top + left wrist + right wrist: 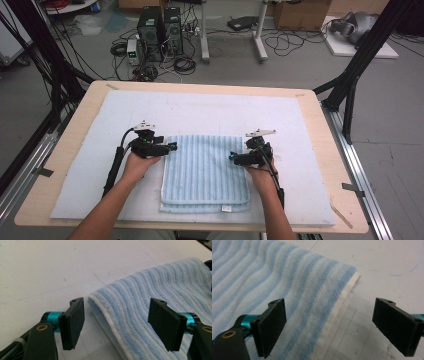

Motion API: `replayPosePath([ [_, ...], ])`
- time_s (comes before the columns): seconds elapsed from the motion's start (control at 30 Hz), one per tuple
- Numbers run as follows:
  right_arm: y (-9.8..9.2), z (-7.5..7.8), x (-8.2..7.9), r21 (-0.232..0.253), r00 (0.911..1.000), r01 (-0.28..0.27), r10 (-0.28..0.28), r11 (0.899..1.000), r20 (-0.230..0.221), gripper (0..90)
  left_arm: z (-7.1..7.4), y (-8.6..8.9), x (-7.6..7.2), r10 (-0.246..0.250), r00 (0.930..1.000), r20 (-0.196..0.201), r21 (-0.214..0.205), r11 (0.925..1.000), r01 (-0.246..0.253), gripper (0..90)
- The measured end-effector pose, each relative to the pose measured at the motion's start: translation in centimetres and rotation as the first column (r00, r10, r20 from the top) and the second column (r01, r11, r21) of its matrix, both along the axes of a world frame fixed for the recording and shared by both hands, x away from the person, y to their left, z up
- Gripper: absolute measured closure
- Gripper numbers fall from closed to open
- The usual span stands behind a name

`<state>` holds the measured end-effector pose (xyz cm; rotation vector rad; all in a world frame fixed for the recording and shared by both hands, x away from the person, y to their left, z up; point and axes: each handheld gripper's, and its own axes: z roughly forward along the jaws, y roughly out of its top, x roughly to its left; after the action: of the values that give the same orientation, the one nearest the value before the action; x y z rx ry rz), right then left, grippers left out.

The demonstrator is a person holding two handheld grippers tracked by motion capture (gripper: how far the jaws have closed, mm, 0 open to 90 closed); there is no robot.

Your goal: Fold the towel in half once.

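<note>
Two open grippers, left gripper [172, 147] at 9 o'clock, right gripper [232, 156] at 3, flanking once-folded towel [205, 170] on bench [320, 125]; further folding apparently left.

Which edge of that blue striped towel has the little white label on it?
The near edge of the folded blue striped terry towel, the one closest to the person. The small white label sits there toward its right corner; the other three edges carry none.

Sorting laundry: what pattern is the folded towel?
Light blue and white stripes on the towel, clearest in the right gripper view.
</note>
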<state>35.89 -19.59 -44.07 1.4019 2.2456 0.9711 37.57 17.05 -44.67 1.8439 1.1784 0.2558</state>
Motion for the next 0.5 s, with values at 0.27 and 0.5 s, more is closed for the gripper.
replayPosePath([
  [0.27,0.5,0.2,0.1,-0.002,0.9993,-0.035,0.035,0.999,-0.011,55.9,-0.3,-0.7,-0.6,-0.029,0.9988,0.039,0.114,0.9932,0.024,53.3],
  [0.5,0.6,0.1,0.2,0.056,0.9987,-0.025,0.027,0.998,-0.043,83.7,-0.4,-1.3,-1.2,-0.047,0.9963,0.071,0.13,0.9908,0.038,86.1],
])
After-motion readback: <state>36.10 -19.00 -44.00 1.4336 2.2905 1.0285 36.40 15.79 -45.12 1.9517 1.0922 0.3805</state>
